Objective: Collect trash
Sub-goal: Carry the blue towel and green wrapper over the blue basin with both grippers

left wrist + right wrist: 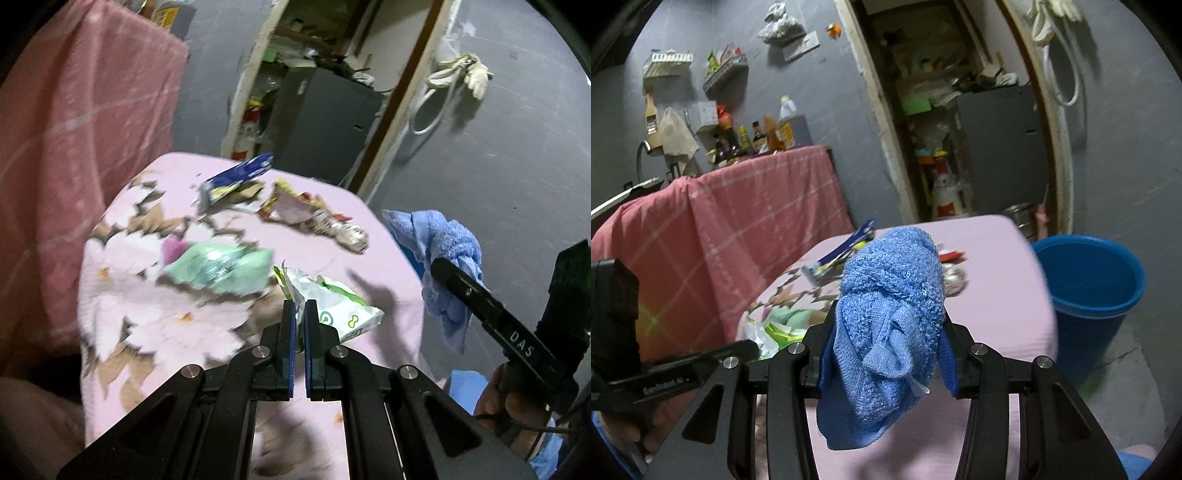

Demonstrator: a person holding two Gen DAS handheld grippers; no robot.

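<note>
Pink table [384, 236]: four wrappers, one blue bucket [1089, 291].

The left gripper [300, 310] points downward, jaws nearly together, pinching something thin. The right gripper [886, 332], jaws parted, clamps something bulky.

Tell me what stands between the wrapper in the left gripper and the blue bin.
The white and green wrapper is pinched in the left gripper. The blue bin stands open beside the table's far edge. The right gripper, holding a blue towel, hangs on that side.
</note>
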